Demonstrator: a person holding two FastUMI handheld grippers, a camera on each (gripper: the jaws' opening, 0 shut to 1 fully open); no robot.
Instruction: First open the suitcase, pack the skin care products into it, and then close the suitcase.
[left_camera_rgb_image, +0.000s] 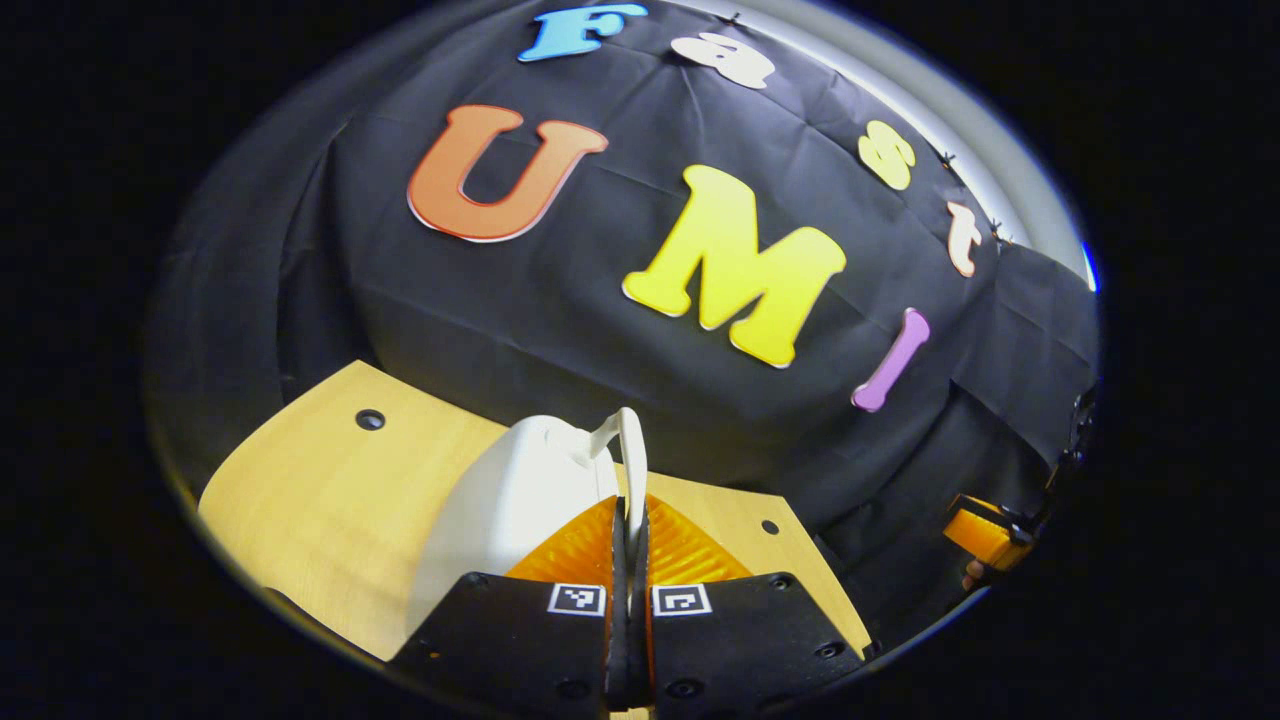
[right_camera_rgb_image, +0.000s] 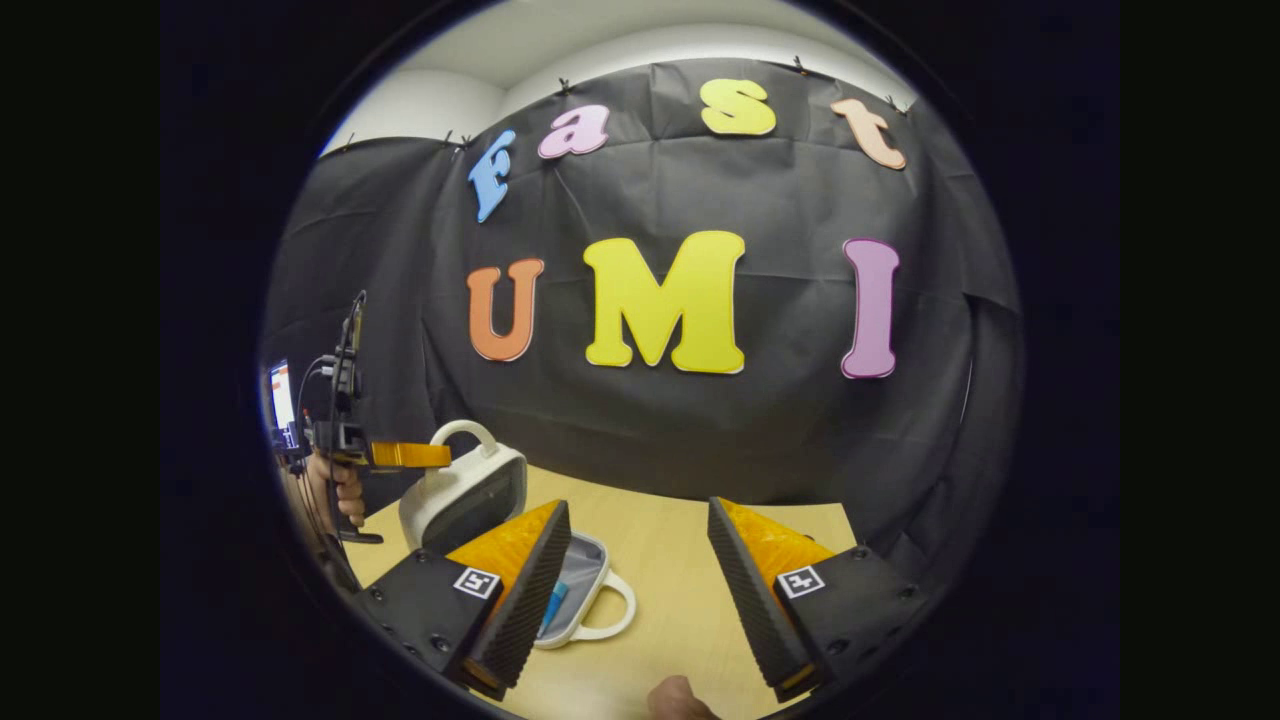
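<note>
The left gripper had its two fingers clenched on the thin white handle of the suitcase lid, which stood raised just ahead of them over a pale wooden table. The right gripper view showed what the left could not: the small white suitcase lay open on the table, its lid tilted up at the left and its base flat beside the right gripper's near finger, with a blue item inside the grey lining. It also showed the left gripper from the side, held level by a hand at the far left and reaching to the lid's looped handle. The right gripper hung released, fingers spread wide apart over bare table, holding nothing, the suitcase base to its left. A fingertip showed at the bottom edge of that view. In the left gripper view, the right gripper sat well off to the right, low against the black cloth.
</note>
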